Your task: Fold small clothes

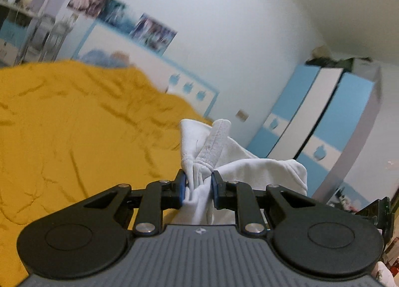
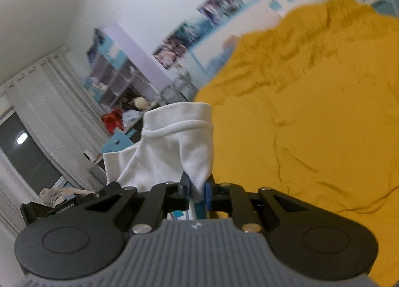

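Observation:
A small white garment (image 1: 224, 157) is lifted off the bed and hangs between both grippers. My left gripper (image 1: 198, 184) is shut on a bunched part of it with a ribbed hem sticking up past the blue pads. In the right wrist view my right gripper (image 2: 197, 191) is shut on another corner of the white garment (image 2: 174, 147), whose hemmed edge stands above the fingers. The cloth droops to the right of the left gripper and to the left of the right one. Part of the other gripper (image 2: 49, 208) shows at the lower left of the right wrist view.
A wrinkled mustard-yellow bedspread (image 1: 74, 137) covers the bed below both grippers. Behind it is a white wall with posters (image 1: 152, 30), a blue-and-white wardrobe (image 1: 324, 117) at the right, and shelves with curtains (image 2: 49, 112) at the left.

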Demonstrator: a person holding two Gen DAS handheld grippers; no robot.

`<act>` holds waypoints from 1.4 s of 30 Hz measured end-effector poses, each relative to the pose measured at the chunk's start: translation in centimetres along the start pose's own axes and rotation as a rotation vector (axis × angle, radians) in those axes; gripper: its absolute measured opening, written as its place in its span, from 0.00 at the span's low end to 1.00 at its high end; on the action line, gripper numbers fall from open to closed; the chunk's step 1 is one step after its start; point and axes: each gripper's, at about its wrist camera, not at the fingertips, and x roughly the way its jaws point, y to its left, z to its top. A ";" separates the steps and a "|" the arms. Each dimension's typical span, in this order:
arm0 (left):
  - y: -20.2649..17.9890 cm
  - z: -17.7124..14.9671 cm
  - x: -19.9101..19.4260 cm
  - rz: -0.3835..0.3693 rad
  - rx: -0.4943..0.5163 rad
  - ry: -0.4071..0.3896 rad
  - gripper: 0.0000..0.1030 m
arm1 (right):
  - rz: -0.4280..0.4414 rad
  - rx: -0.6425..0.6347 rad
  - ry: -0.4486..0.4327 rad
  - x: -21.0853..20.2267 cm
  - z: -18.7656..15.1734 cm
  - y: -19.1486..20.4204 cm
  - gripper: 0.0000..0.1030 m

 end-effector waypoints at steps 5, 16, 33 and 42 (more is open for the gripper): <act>-5.4 0.0 -4.0 -0.069 0.036 -0.073 0.22 | 0.020 -0.070 -0.084 -7.5 -0.2 4.3 0.06; -9.6 -3.3 -5.0 -0.086 0.076 0.010 0.21 | -0.057 -0.093 -0.080 -17.8 -3.1 4.7 0.06; 1.6 -8.5 9.4 0.100 0.050 0.408 0.21 | -0.250 0.080 0.202 -0.7 -4.3 -9.5 0.07; 5.2 -11.1 12.2 0.253 0.034 0.520 0.38 | -0.381 0.069 0.268 2.5 -5.4 -13.2 0.17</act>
